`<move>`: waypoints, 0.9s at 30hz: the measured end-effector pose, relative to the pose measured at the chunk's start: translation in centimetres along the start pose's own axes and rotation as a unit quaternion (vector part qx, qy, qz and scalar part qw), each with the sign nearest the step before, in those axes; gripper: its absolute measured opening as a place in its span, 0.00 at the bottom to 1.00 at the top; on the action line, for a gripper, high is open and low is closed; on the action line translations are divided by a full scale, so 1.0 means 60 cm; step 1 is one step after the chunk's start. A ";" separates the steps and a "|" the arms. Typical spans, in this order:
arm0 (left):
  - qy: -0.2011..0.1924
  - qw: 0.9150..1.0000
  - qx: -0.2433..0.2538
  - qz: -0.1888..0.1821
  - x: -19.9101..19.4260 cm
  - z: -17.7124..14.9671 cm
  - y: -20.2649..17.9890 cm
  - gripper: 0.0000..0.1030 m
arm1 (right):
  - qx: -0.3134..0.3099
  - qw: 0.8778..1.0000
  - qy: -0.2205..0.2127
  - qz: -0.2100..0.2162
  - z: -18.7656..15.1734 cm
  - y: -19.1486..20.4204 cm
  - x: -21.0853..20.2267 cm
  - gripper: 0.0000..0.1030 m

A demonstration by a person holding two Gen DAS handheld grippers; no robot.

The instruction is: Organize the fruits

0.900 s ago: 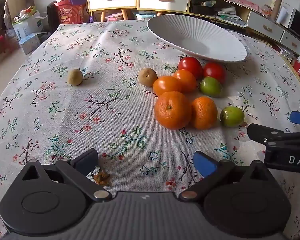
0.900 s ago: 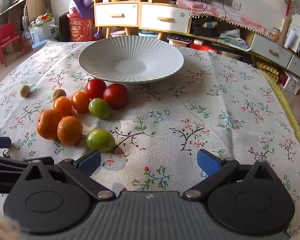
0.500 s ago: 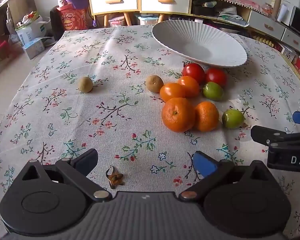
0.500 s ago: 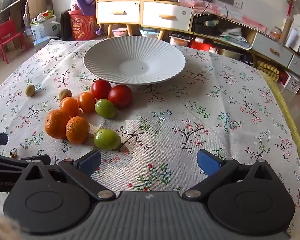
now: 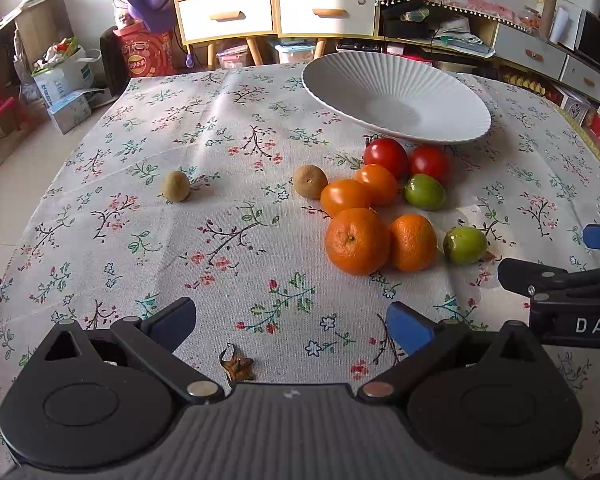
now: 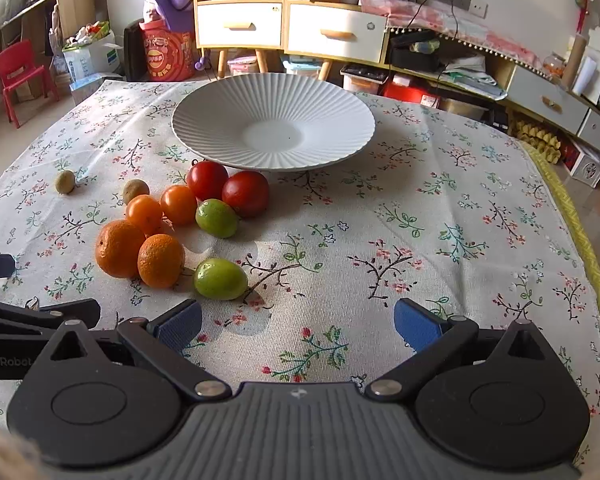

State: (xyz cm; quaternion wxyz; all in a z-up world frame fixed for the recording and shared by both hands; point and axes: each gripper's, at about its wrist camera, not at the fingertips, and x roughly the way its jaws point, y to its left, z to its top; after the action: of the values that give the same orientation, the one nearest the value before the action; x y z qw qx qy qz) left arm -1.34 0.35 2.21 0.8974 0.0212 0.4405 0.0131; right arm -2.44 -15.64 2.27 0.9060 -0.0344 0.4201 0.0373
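A white ribbed plate (image 5: 452, 128) (image 6: 340, 112) sits at the far side of the floral tablecloth. In front of it lie two red tomatoes (image 5: 385, 156) (image 6: 246, 192), two small orange fruits (image 5: 344, 196) (image 6: 143, 212), two mandarins (image 5: 356, 240) (image 6: 118, 248), two green fruits (image 5: 465, 245) (image 6: 220, 279) and two kiwis (image 5: 175, 186) (image 6: 65, 181). My left gripper (image 5: 292, 326) is open above bare cloth, short of the mandarins. My right gripper (image 6: 298, 326) is open too, with nothing between its fingers, the nearer green fruit just ahead of its left finger.
A small brown scrap (image 5: 236, 364) lies on the cloth between the left gripper's fingers. The right gripper's arm shows at the right edge (image 5: 560, 292) of the left wrist view. Cabinets (image 6: 292, 24), boxes and a red chair (image 6: 18, 76) stand beyond the table.
Both grippers have drawn back and risen a little, so the fruits and plate look farther away. Both stay open. No fruit has moved.
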 end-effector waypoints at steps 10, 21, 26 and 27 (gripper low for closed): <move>0.003 1.000 -0.001 0.000 0.000 0.003 0.001 0.94 | 0.000 1.000 0.000 0.001 0.001 0.001 -0.001 1.00; 0.004 1.000 -0.001 0.001 0.000 0.003 0.000 0.94 | 0.001 1.000 0.000 0.002 0.002 0.000 -0.001 1.00; 0.004 1.000 0.001 0.000 0.001 0.001 -0.002 0.94 | 0.001 1.000 0.001 0.001 0.001 0.001 0.000 1.00; 0.005 1.000 0.002 0.000 0.001 0.002 -0.002 0.94 | 0.000 1.000 0.002 0.002 0.001 0.001 0.000 1.00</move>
State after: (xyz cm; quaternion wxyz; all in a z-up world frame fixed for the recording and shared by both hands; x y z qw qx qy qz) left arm -1.19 0.24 2.23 0.8952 0.0226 0.4448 0.0121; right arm -2.38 -15.55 2.31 0.9053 -0.0338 0.4217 0.0386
